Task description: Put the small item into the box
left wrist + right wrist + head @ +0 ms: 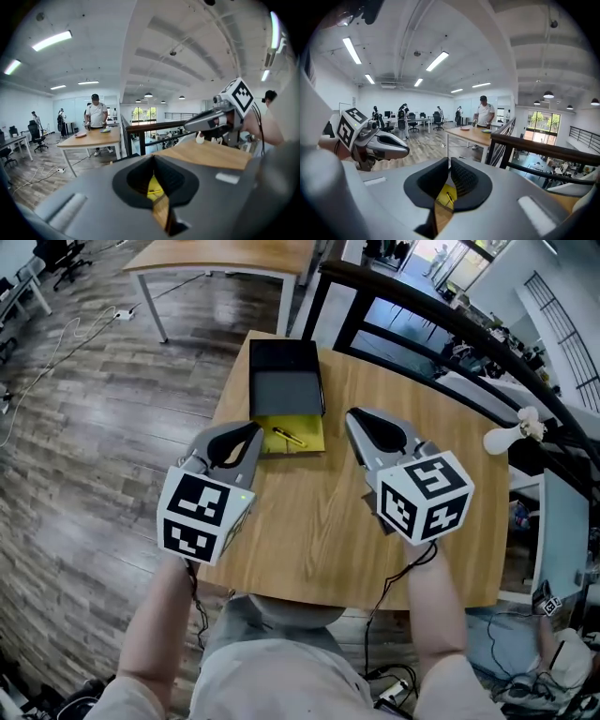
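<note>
A black box [285, 381] stands open at the far side of the wooden table [319, 540], its yellow inner part [307, 435] facing me. A small yellow and black item [288, 437] lies in that yellow part. My left gripper [251, 430] hovers just left of the yellow part, shut and holding nothing. My right gripper [353, 416] hovers just right of it, also shut and empty. Through the hollow behind the left gripper's [153, 158] tips a patch of yellow [153, 187] shows. Below the right gripper's [449, 162] tips I see the item [449, 197] on yellow.
A black railing [422, 306] runs past the table's far right corner, with a white object [511, 432] beside it. Another wooden table [225, 254] stands further back. A cable [56, 352] trails on the wood floor at left. People stand far off in both gripper views.
</note>
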Motion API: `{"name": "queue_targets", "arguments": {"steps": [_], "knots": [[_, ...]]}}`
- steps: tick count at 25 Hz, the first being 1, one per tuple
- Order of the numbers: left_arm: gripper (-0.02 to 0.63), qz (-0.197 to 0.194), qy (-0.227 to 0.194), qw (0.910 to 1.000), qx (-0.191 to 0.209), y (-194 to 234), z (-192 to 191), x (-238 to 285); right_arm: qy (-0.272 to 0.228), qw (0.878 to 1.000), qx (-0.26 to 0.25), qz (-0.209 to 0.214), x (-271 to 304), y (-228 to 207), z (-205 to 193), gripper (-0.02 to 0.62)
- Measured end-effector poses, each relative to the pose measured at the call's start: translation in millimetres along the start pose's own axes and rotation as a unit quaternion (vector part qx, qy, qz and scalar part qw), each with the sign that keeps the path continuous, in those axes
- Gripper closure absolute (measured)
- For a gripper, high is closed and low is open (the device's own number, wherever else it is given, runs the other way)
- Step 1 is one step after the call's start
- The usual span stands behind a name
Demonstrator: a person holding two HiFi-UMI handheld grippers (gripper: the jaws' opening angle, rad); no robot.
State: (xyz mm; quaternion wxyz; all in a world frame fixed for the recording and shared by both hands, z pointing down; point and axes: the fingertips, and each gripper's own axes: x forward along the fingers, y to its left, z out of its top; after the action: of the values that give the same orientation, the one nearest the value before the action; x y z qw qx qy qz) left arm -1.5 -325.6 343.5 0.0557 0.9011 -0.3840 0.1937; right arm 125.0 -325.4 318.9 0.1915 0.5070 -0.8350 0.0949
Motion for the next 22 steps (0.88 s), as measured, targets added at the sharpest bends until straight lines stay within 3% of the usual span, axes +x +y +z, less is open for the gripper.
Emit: {"name": "queue_targets", "arguments": {"steps": [11, 16, 22], "knots": [[0.604, -0.002, -0.076, 0.9966, 0.032, -35, 79, -71, -0.077, 0.994, -0.051, -0.06, -102, 22, 55, 0.575], [0.604, -0.017, -0.099, 0.9948, 0.021, -52, 91, -96, -0.105, 0.991, -0.044, -0.067, -134, 38, 61, 0.575], [0.604, -0.025, -0.101, 0.9935, 0.047, -77, 91, -110, -0.127, 0.989, -0.038, -0.07, -161, 58, 57, 0.575]]}}
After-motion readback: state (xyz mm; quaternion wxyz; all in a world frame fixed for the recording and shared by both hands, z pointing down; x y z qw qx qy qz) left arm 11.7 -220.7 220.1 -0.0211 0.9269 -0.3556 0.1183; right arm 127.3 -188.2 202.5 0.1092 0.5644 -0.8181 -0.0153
